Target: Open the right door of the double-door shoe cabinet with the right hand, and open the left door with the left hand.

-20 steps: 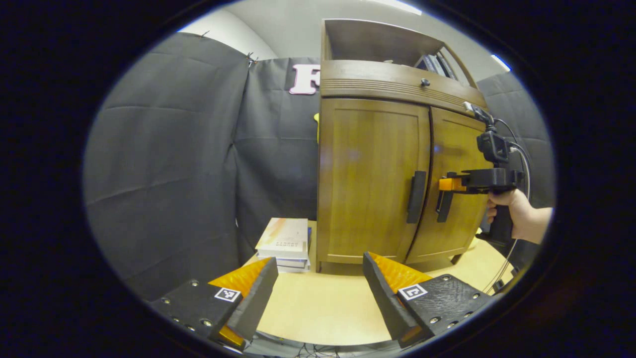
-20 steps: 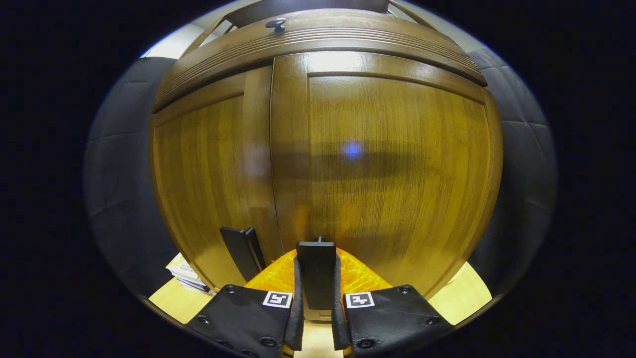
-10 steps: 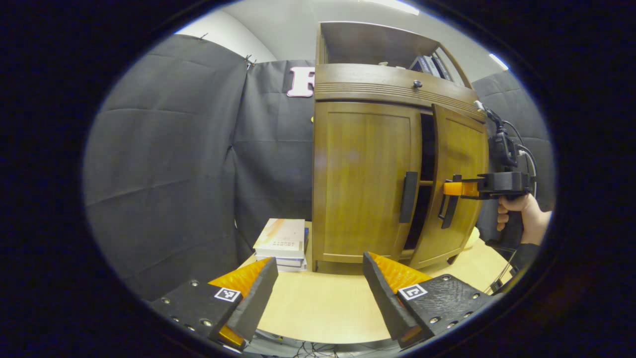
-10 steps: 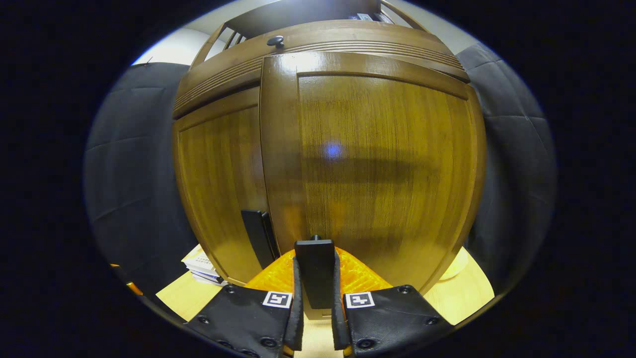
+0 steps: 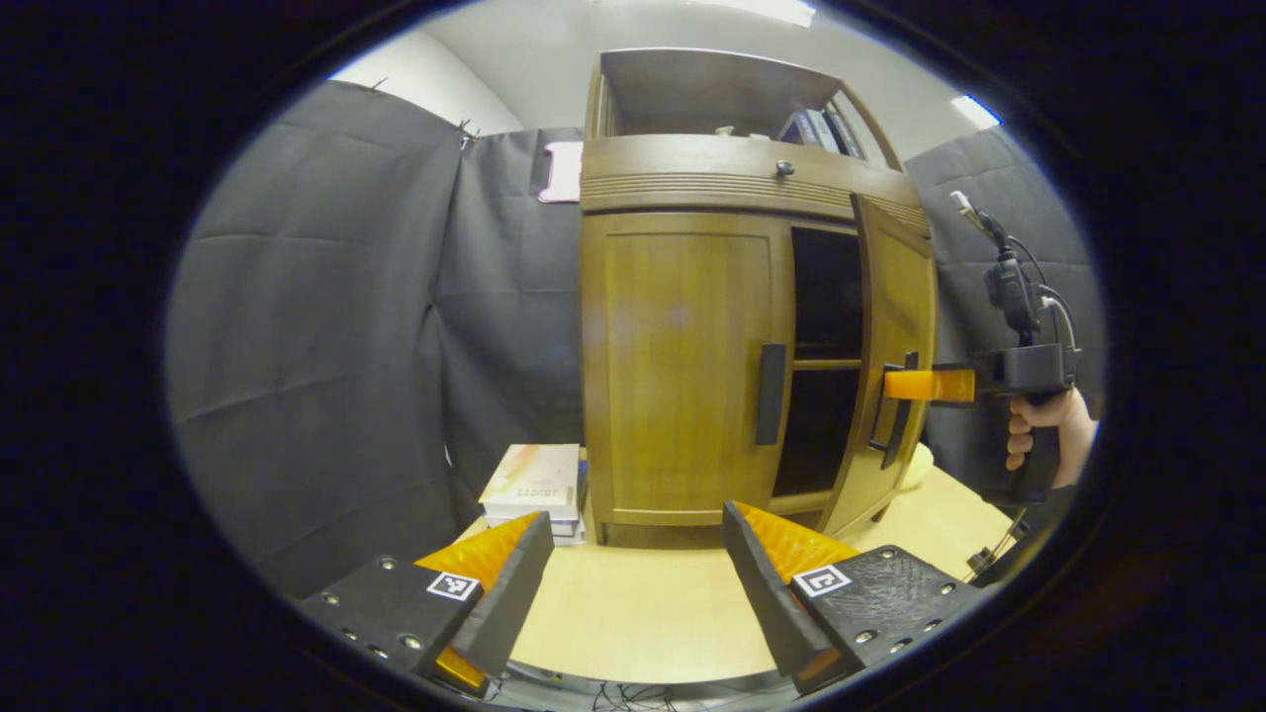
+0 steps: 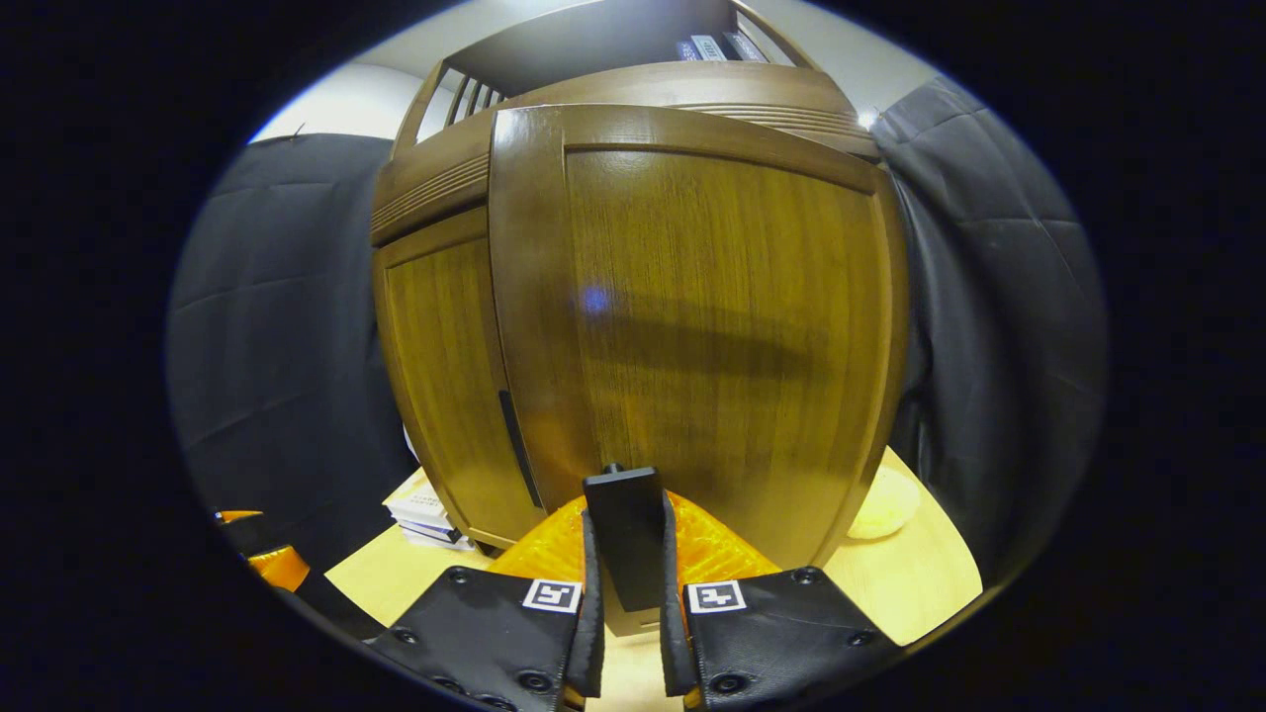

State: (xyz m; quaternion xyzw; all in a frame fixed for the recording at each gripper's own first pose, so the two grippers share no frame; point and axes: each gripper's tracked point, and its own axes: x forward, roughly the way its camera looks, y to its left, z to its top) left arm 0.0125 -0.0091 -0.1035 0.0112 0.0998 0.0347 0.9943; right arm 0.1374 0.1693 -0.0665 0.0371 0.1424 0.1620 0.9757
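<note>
The cabinet (image 5: 692, 356) stands on the table (image 5: 633, 623) against the booth wall. Its right door (image 6: 712, 336) is swung partly out, and the dark inside shows between the two doors in the left gripper view. The left door (image 5: 682, 366) is closed.

The right gripper (image 6: 628, 554) has both fingers pressed on the right handle (image 6: 623, 534). The left gripper (image 5: 633, 564) hangs over the table with its fingers wide apart, holding nothing, well short of the left handle (image 5: 770, 394).

What could go wrong: the door turns on its hinge, so a straight pull could make the handle slip out of the fingers or tilt in them. A hard pull could probably also shift the cabinet on the table. When the left gripper goes to its handle, it may bump the open door's edge, because the two handles are near each other.

The left gripper view shows the gap, the inner shelf (image 5: 826, 364) and the hand (image 5: 1034, 435) holding the right gripper. The right gripper view shows the grip on the handle closely, and a pale round thing (image 6: 883, 502) on the table just beside the door.
</note>
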